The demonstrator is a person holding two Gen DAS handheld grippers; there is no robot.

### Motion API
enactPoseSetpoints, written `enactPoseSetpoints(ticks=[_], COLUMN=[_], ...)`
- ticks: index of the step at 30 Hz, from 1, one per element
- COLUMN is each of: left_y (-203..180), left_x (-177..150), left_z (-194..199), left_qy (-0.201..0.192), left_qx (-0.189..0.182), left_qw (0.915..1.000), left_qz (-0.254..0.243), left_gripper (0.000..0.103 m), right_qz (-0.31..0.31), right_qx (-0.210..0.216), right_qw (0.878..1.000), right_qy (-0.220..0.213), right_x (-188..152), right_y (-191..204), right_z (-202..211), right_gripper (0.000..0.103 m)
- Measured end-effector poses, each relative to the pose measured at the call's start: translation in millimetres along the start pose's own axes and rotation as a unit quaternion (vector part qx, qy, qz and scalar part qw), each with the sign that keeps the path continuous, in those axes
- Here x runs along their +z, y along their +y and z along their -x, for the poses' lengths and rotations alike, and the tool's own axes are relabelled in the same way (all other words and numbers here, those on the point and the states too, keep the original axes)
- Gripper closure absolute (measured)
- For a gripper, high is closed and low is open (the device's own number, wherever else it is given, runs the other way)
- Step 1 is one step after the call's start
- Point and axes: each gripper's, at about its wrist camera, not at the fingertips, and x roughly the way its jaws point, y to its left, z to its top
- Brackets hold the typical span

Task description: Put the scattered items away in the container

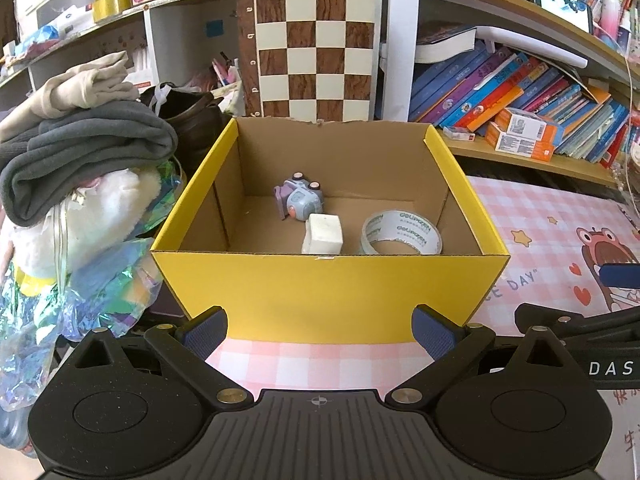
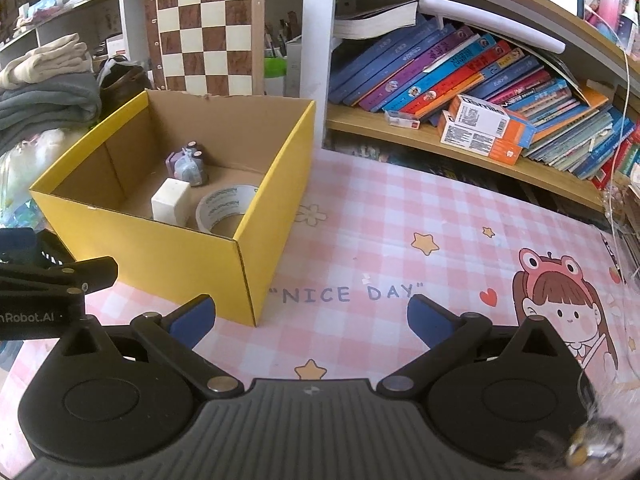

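Note:
A yellow cardboard box (image 1: 320,292) stands open on the pink checked mat; it also shows in the right wrist view (image 2: 168,256). Inside lie a purple toy car (image 1: 299,197), a white block (image 1: 322,234) and a roll of clear tape (image 1: 401,232); the right wrist view shows the car (image 2: 187,165), block (image 2: 170,201) and tape (image 2: 224,210) too. My left gripper (image 1: 320,330) is open and empty, just in front of the box's near wall. My right gripper (image 2: 310,320) is open and empty over the mat, right of the box.
A pile of folded clothes and shiny wrap (image 1: 80,168) sits left of the box. A chessboard (image 1: 310,52) leans behind it. A low shelf of books and orange boxes (image 2: 480,92) runs along the back right. The pink mat (image 2: 400,240) stretches right of the box.

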Motion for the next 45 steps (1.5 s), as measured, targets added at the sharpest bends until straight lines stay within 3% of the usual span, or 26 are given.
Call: enactPoseSetpoints(ticks=[28, 45], left_y=[-7.0, -7.8], left_x=[2.0, 0.7], left_z=[-6.3, -8.9], left_qy=[0.002, 0.007], left_qx=[-0.012, 0.001], left_qw=[0.9999, 1.0000], left_qz=[-0.003, 0.004], left_gripper=[0.003, 0.000], right_qz=[-0.023, -0.025], right_qx=[-0.014, -0.011], right_qw=[1.000, 0.999], right_qy=[0.012, 0.017], right_x=[-4.6, -5.3], right_y=[-8.0, -9.6], right_z=[-4.9, -8.2], right_gripper=[0.000, 0.000])
